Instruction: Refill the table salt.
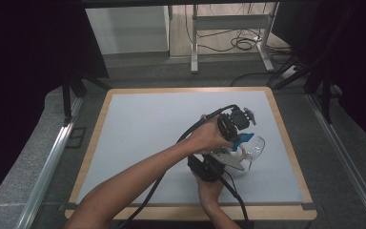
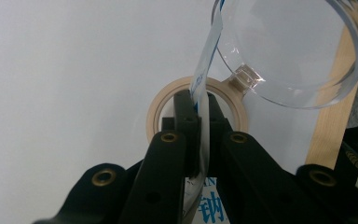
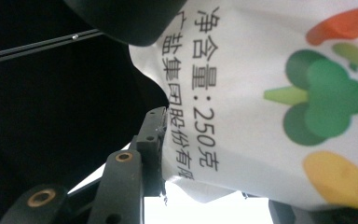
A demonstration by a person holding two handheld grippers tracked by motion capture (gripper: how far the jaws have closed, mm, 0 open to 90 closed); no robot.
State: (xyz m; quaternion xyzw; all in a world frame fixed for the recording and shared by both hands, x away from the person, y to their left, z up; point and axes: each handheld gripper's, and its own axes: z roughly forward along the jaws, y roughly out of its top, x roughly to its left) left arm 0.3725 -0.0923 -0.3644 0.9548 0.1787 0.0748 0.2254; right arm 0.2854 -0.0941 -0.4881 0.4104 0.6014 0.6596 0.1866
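Note:
A white salt packet [image 3: 270, 88] with printed vegetables and a blue edge [image 1: 243, 139] is held up between both grippers over the right side of the table. My left gripper [image 2: 196, 100] is shut on the packet's thin edge [image 2: 208, 51]; in the high view this left gripper [image 1: 239, 133] comes in from above. My right gripper [image 3: 177, 140] grips the packet's side, with one jaw pressed on it and the other hidden behind it; it shows as the right gripper [image 1: 219, 162] lower down. A clear glass cup [image 2: 298, 51] lies tilted right beside the packet, also visible as the cup [image 1: 256, 147].
A beige ring [image 2: 161, 109] lies on the pale grey mat [image 1: 147, 129] under the left gripper. The mat's wooden border [image 1: 286, 138] runs close to the cup on the right. A metal table frame [image 1: 228, 28] and cables stand beyond the far edge.

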